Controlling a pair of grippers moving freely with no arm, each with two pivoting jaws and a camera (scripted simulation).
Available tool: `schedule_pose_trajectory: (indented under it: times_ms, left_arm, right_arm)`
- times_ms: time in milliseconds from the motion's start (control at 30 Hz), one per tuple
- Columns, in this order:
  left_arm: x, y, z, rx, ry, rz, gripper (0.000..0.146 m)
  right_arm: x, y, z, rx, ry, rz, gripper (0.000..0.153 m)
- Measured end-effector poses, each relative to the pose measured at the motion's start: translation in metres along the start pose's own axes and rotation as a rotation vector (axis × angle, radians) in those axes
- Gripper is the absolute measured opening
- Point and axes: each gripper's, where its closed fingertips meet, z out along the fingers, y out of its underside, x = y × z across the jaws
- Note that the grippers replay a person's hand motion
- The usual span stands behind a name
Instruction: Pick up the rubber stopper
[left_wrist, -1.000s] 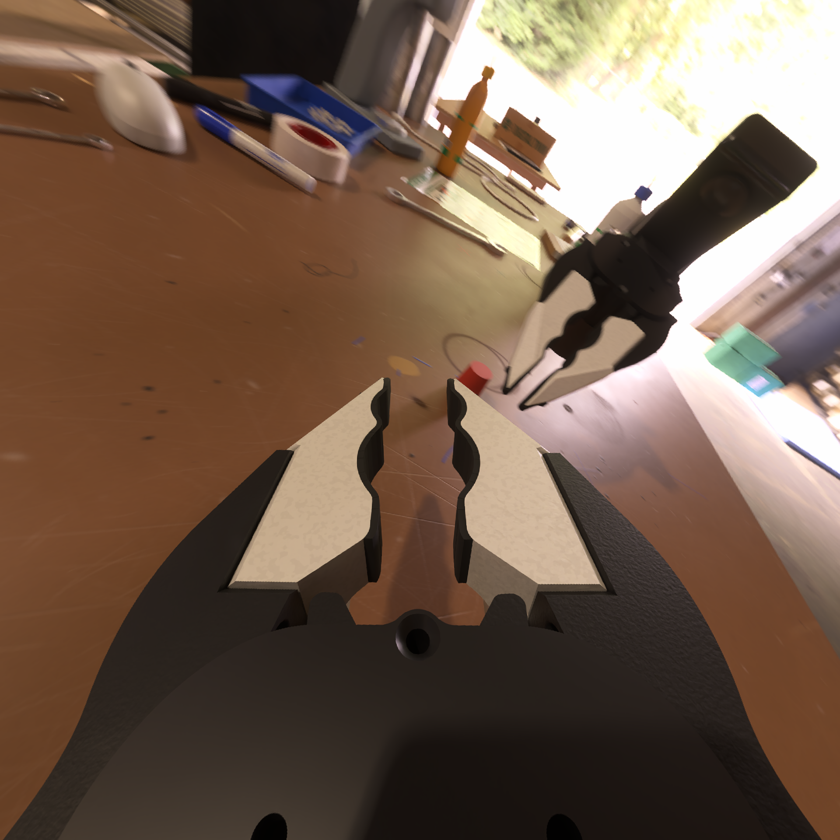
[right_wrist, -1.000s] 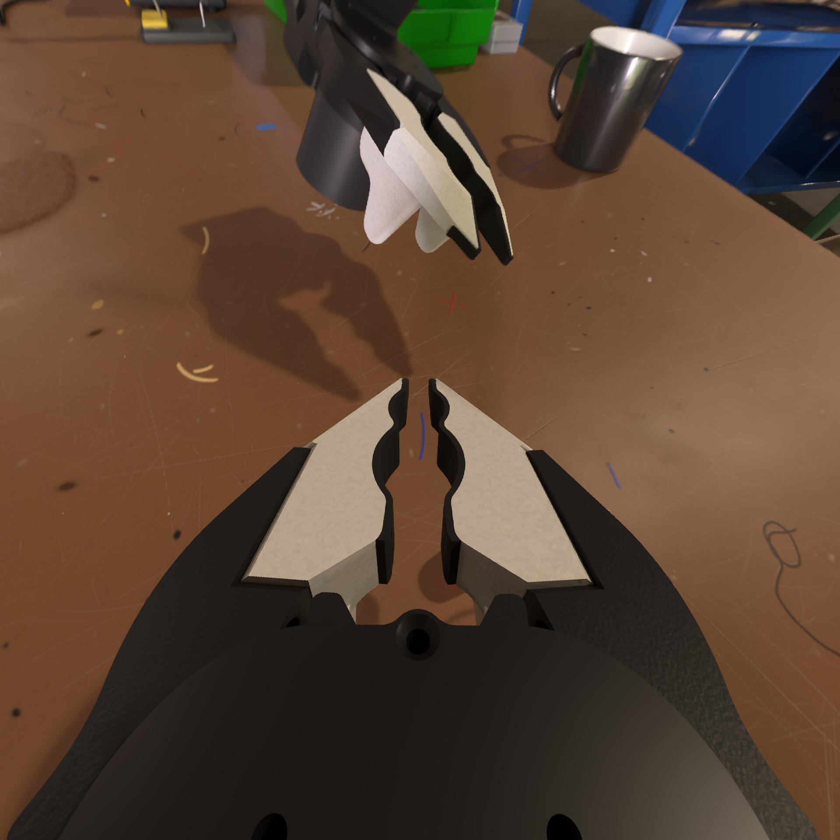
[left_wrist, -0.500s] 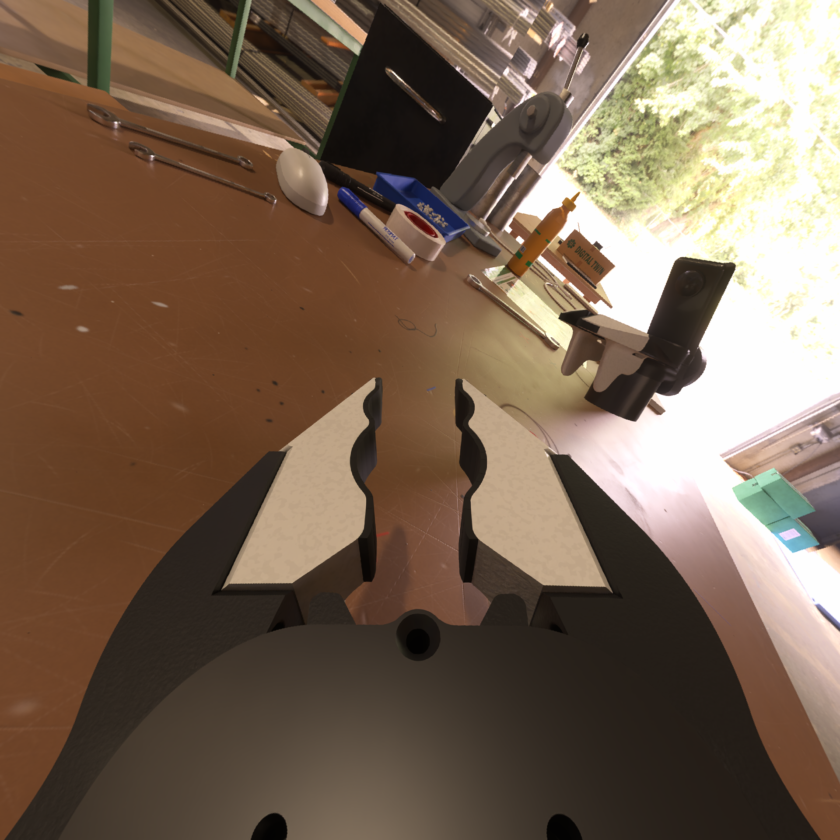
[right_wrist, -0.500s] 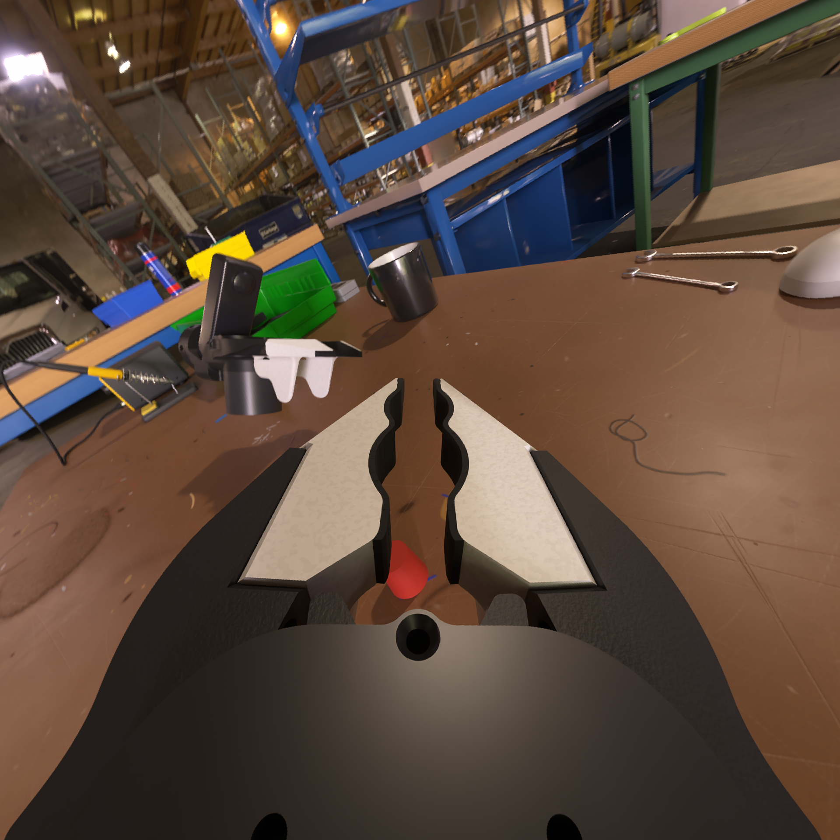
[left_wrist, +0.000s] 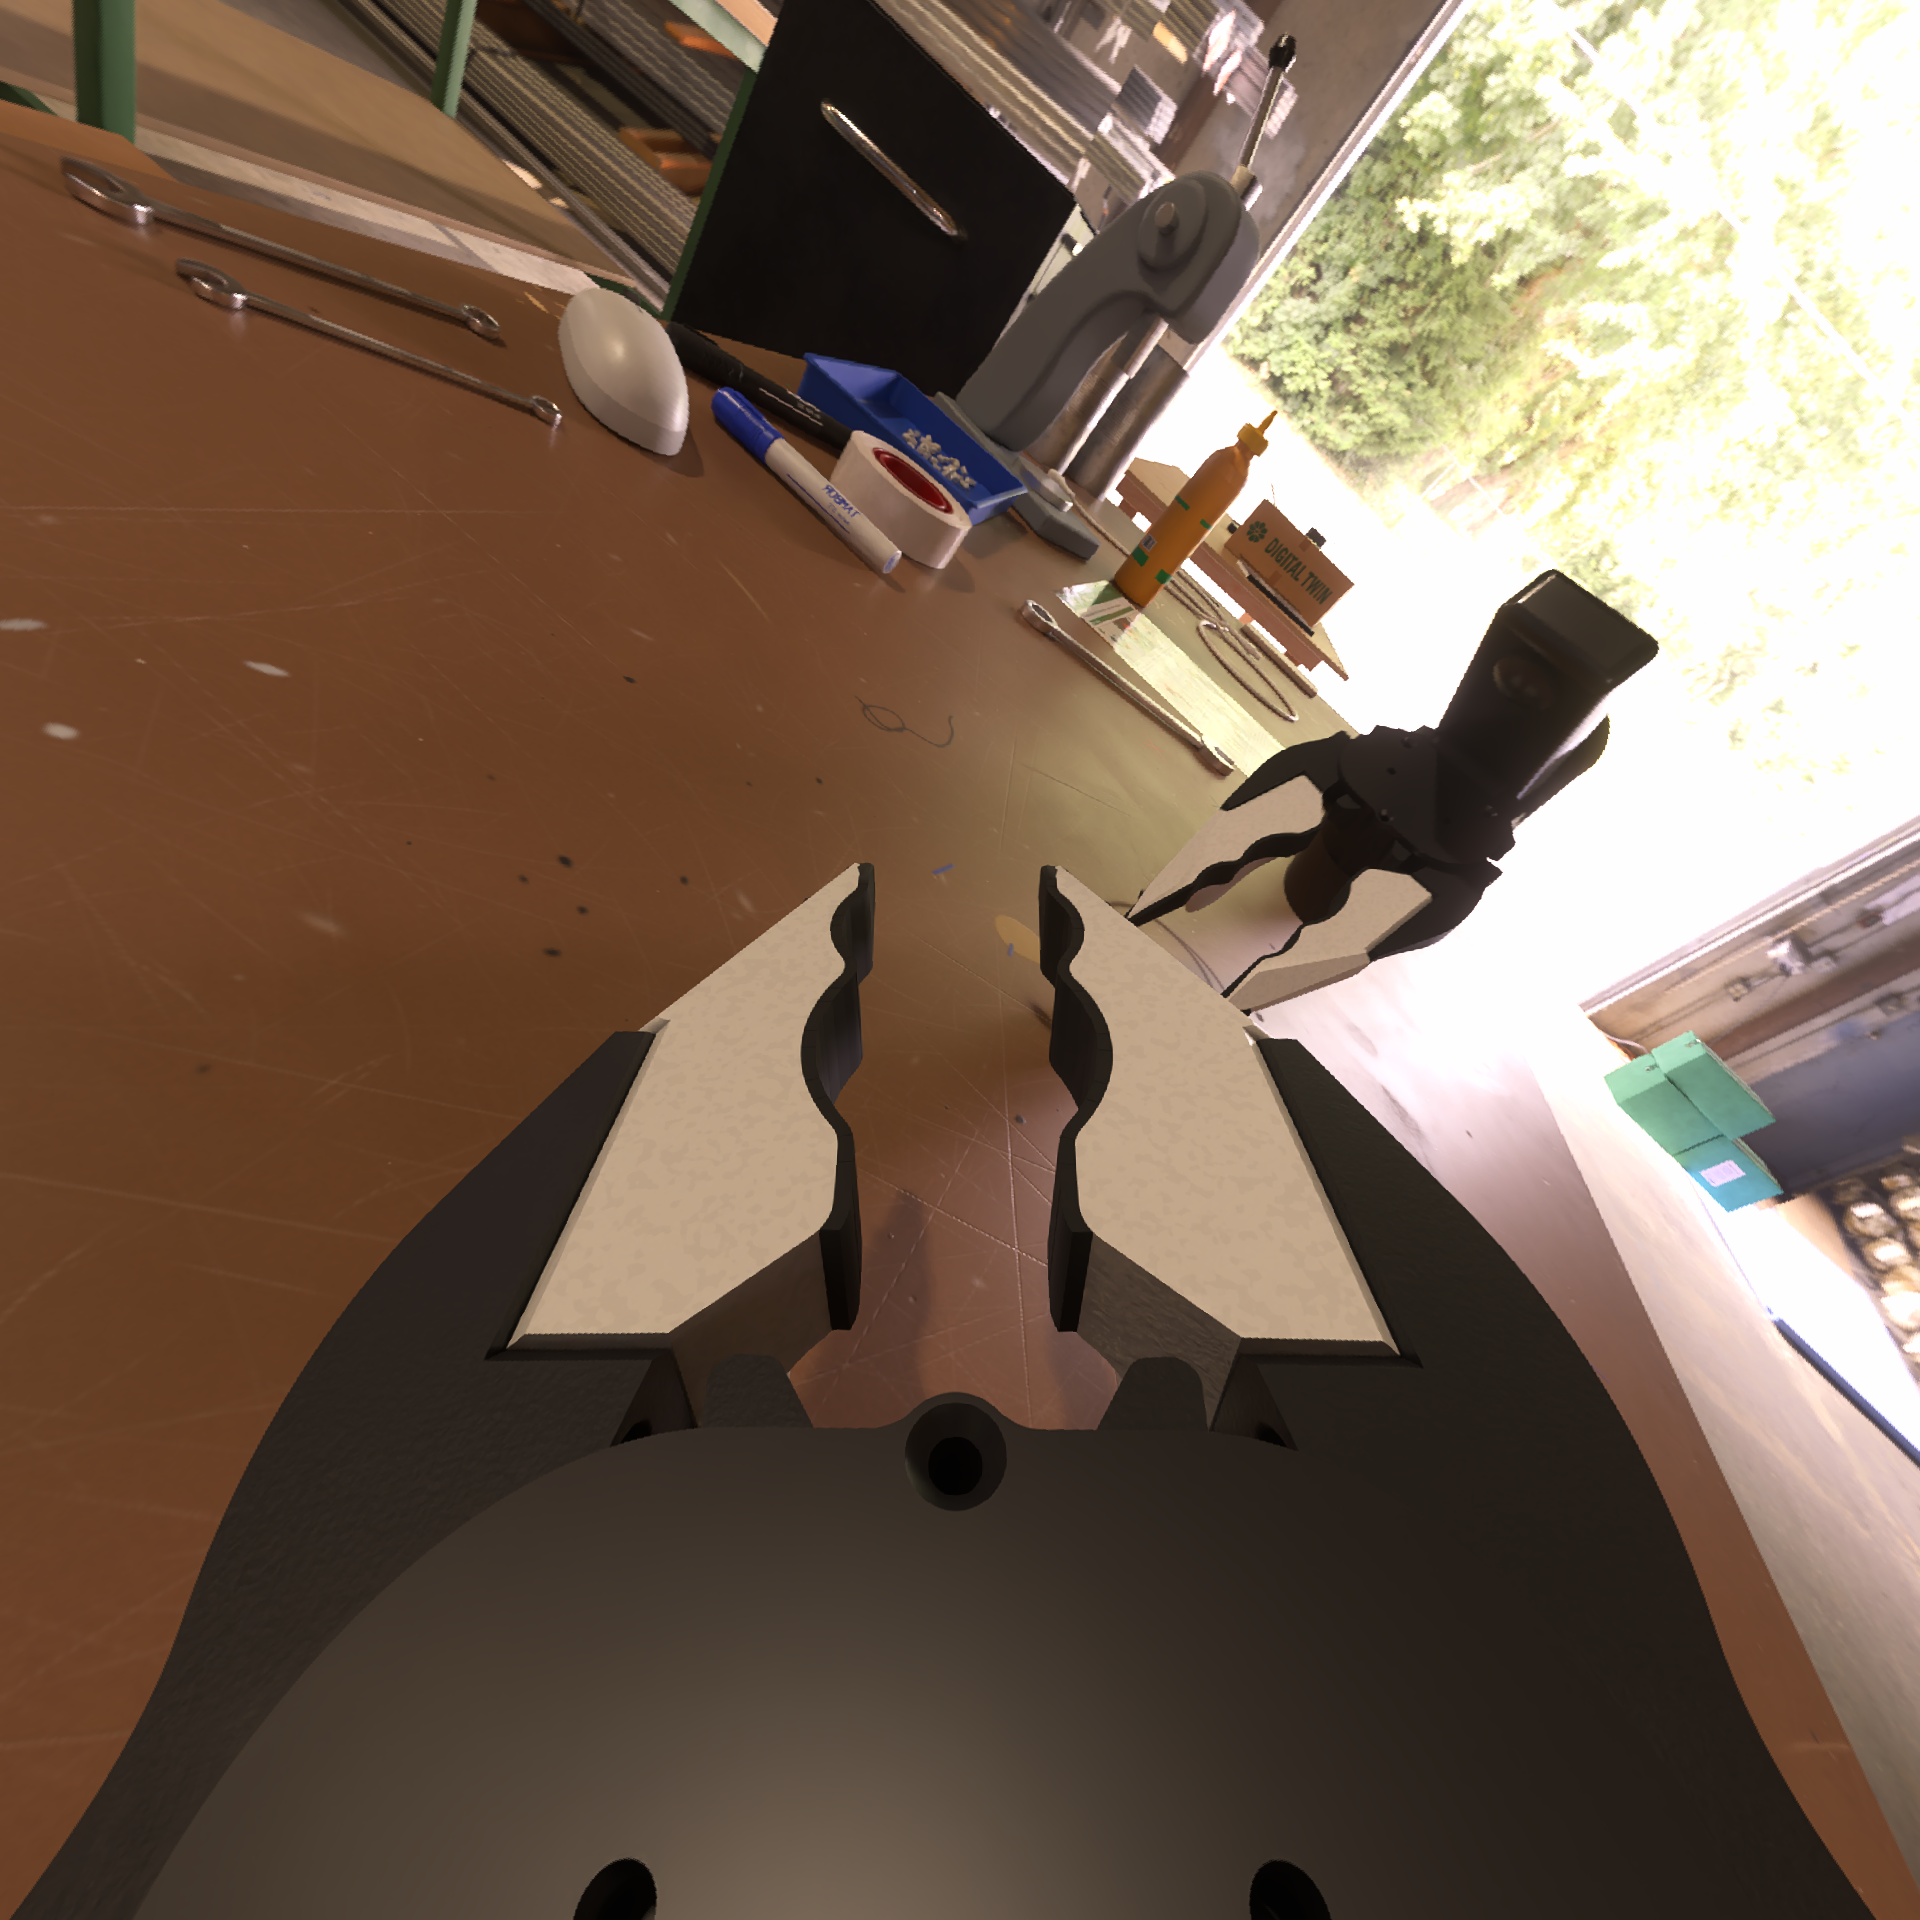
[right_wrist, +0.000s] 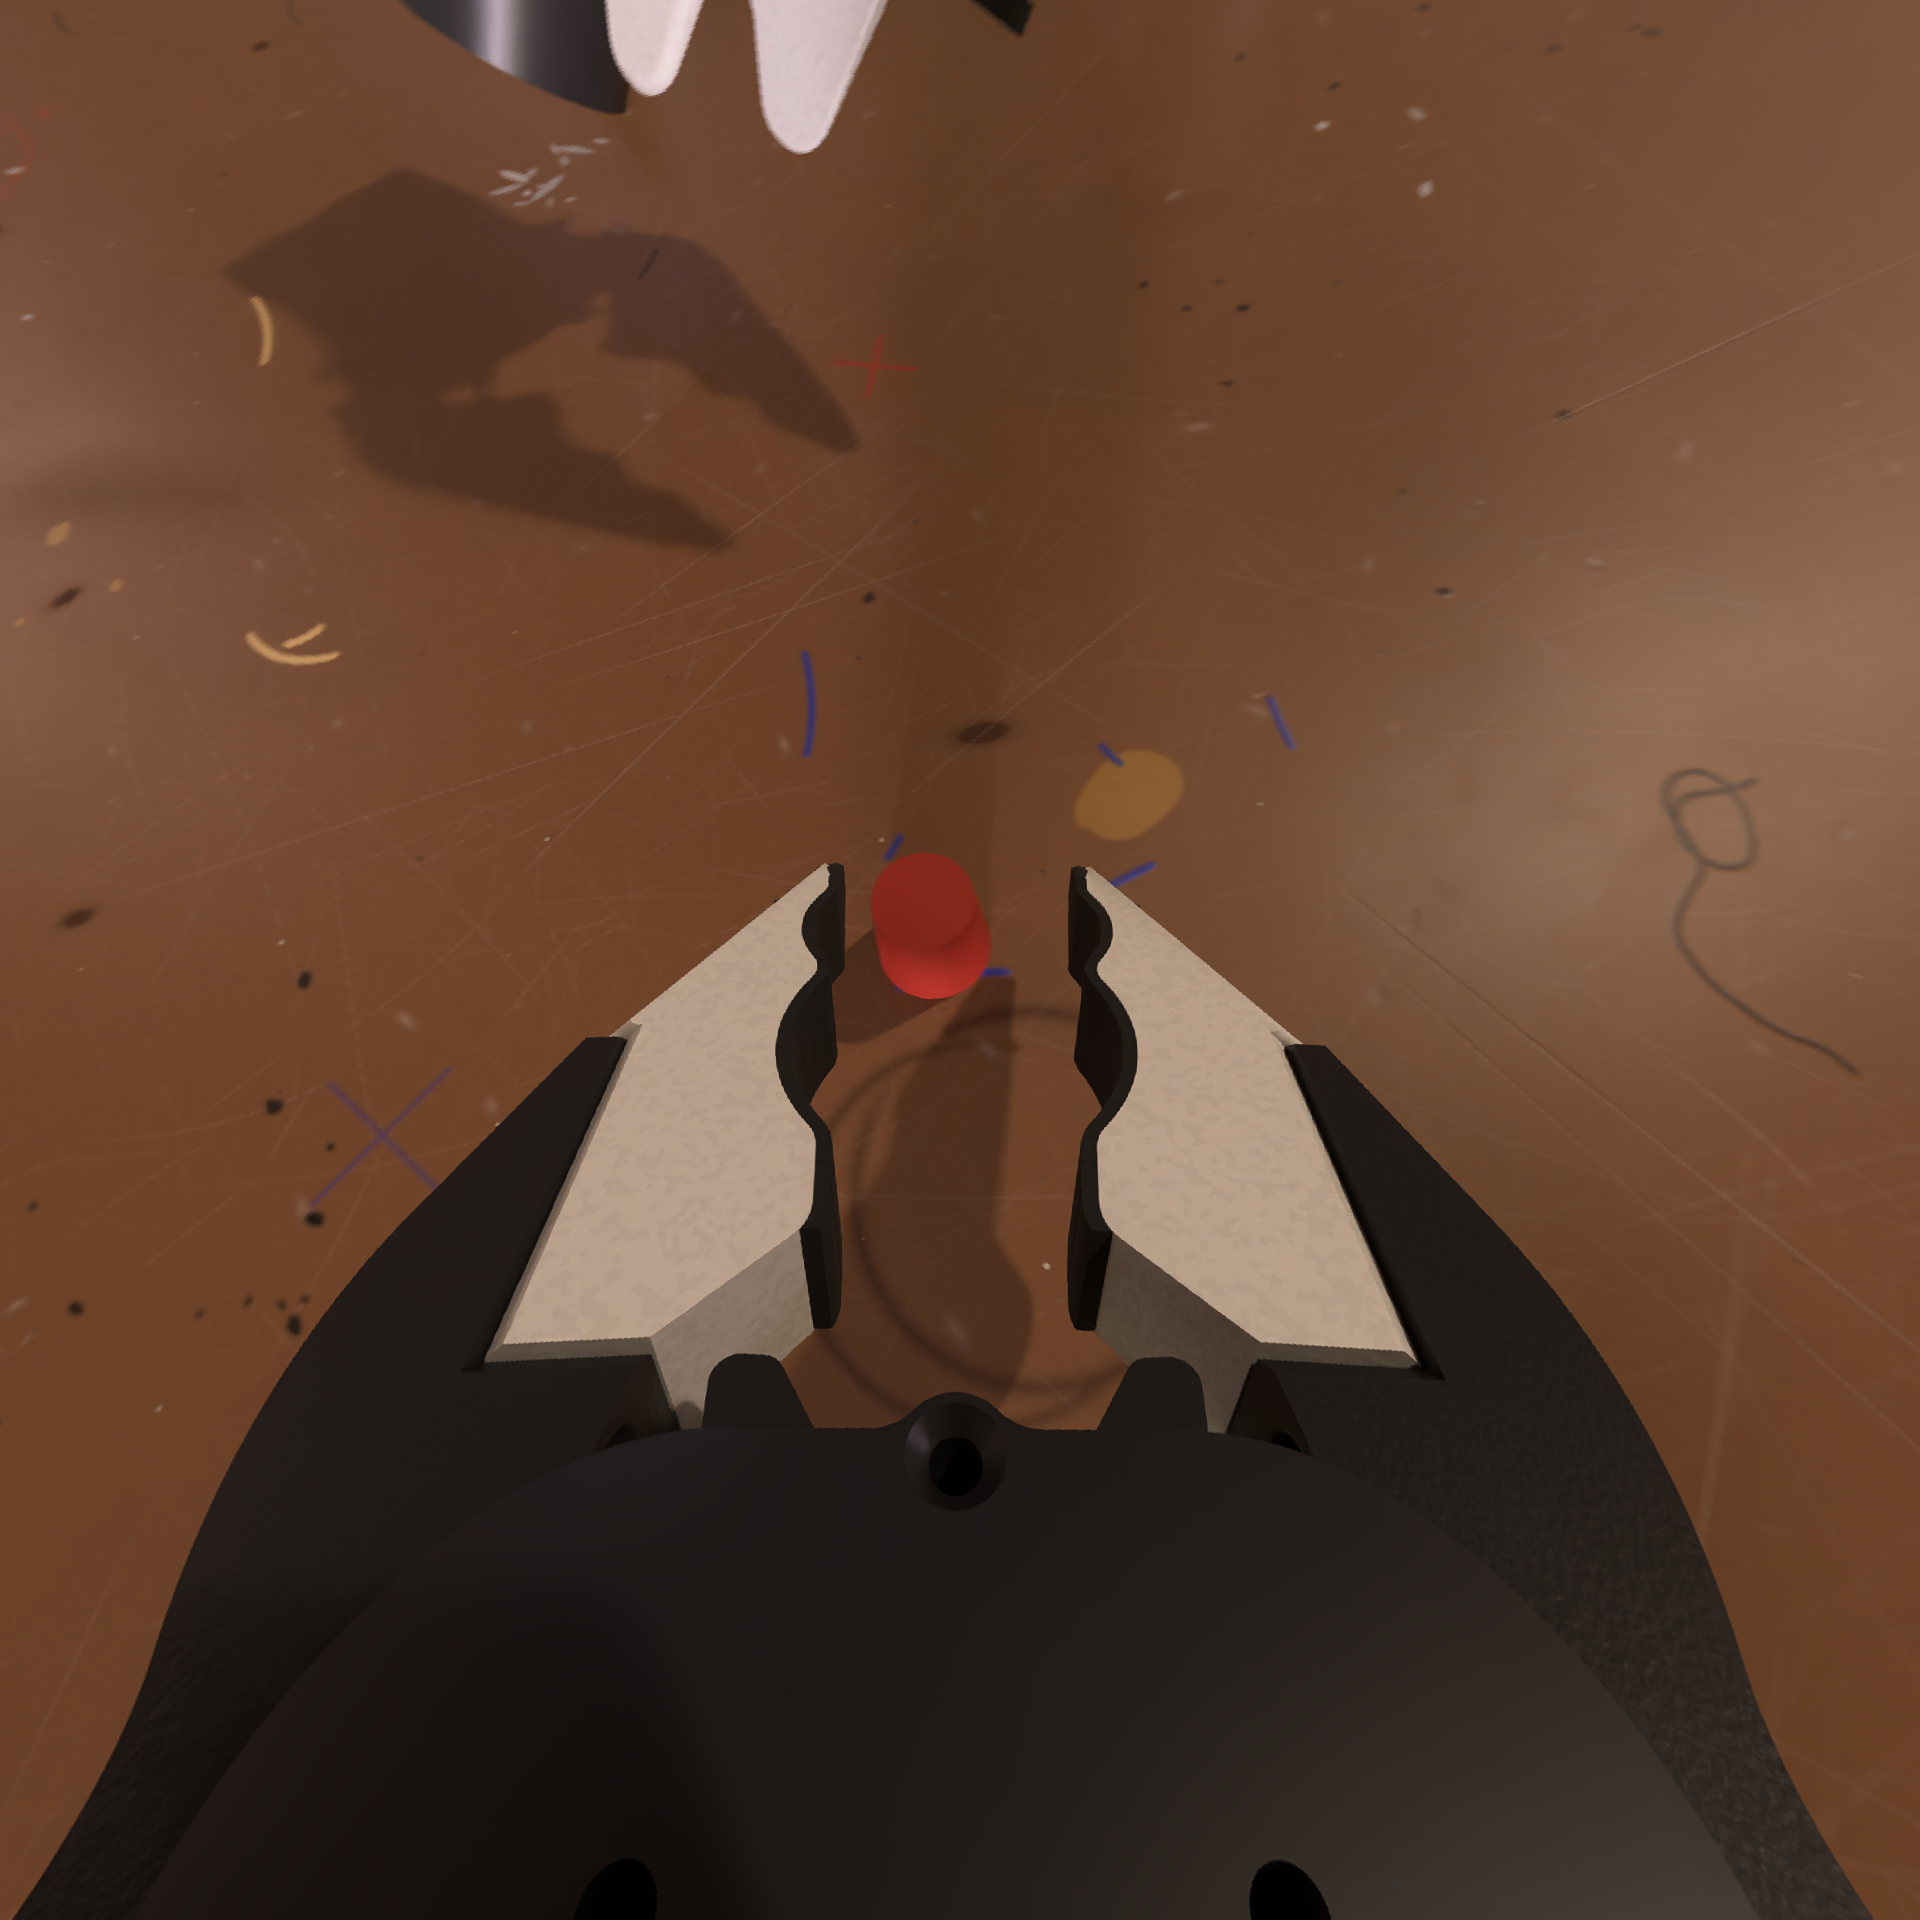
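Left wrist view, lettered blue marker (left_wrist: 806, 481), lettered cardboard box (left_wrist: 1291, 562)

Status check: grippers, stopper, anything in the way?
Right gripper open, empty, over the stopper. Stopper on the bench, nearer one finger. Left gripper open, empty, off to the side. Nothing in the way.

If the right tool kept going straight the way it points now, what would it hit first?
Most likely the red rubber stopper: it sits just beyond the open right tool, nearer one fingertip than the other. Depth is unclear, so that fingertip may clip it, or the tips may reach the brown table.
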Motion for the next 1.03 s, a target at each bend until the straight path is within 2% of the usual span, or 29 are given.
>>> schedule_pose_trajectory:
  times_ms: [67,200,267,333,400,500,600,667,833,1033]
  left_arm:
    - [0.002,0.001,0.001,-0.004,0.014,-0.002,0.031]
    - [0.009,0.005,0.004,-0.02,0.042,0.002,0.031]
    - [0.013,0.007,0.005,-0.032,0.059,0.013,0.031]
    - [0.018,0.01,0.007,-0.046,0.076,0.03,0.031]
    - [0.024,0.013,0.009,-0.059,0.107,0.033,0.031]
    - [0.039,0.02,0.014,-0.089,0.181,-0.034,0.033]
    - [0.063,0.024,0.022,-0.093,0.279,-0.17,0.039]
    - [0.079,0.028,0.027,-0.091,0.335,-0.253,0.041]
    - [0.101,0.036,0.033,-0.129,0.415,-0.379,0.027]
    - [0.106,0.042,0.034,-0.156,0.437,-0.368,0.012]
  right_arm:
    - [-0.004,0.004,0.004,-0.016,-0.034,-0.003,0.043]
    - [-0.003,0.016,0.011,-0.083,0.005,-0.066,0.043]
    - [-0.005,0.016,0.013,-0.084,-0.001,-0.077,0.038]
    - [-0.005,0.015,0.013,-0.093,0.007,-0.088,0.024]
    - [-0.002,0.009,0.011,-0.084,0.049,-0.113,0.024]
    - [-0.003,-0.022,0.001,0.061,0.118,-0.16,0.024]
    - [-0.013,-0.058,-0.011,0.227,0.177,-0.226,0.024]
    - [-0.021,-0.071,-0.014,0.269,0.227,-0.286,0.024]
    - [-0.035,-0.088,-0.013,0.298,0.318,-0.395,0.024]
    - [-0.037,-0.09,-0.008,0.283,0.352,-0.42,0.024]
